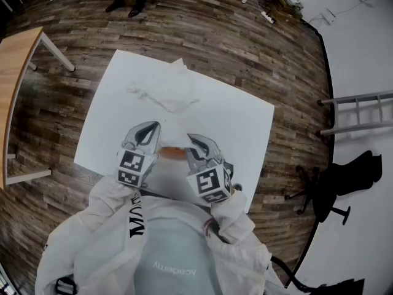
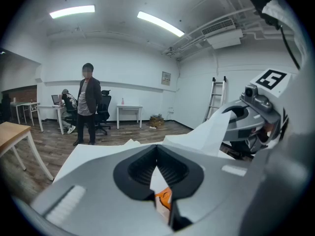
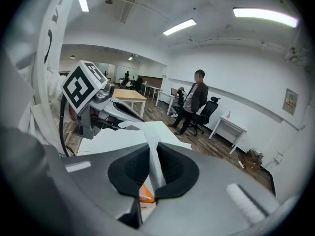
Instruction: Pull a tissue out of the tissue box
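Observation:
An orange tissue box (image 1: 172, 154) stands near the front edge of the white table (image 1: 239, 121), mostly hidden between my two grippers. My right gripper (image 1: 195, 141) is shut on a white tissue (image 3: 147, 134) that runs up between its pads from the box (image 3: 145, 194). In the head view that tissue (image 1: 175, 126) rises between the two grippers. My left gripper (image 1: 153, 128) sits just left of the box with its jaws together; in its own view the left gripper (image 2: 156, 154) shows nothing clearly pinched, with the box (image 2: 164, 199) below.
A heap of loose crumpled tissues (image 1: 163, 92) lies on the table beyond the box. A wooden table (image 1: 15, 72) stands at the left. A person (image 2: 88, 109) stands on the floor past the table. A ladder (image 1: 362, 112) and a black chair (image 1: 334, 183) are at the right.

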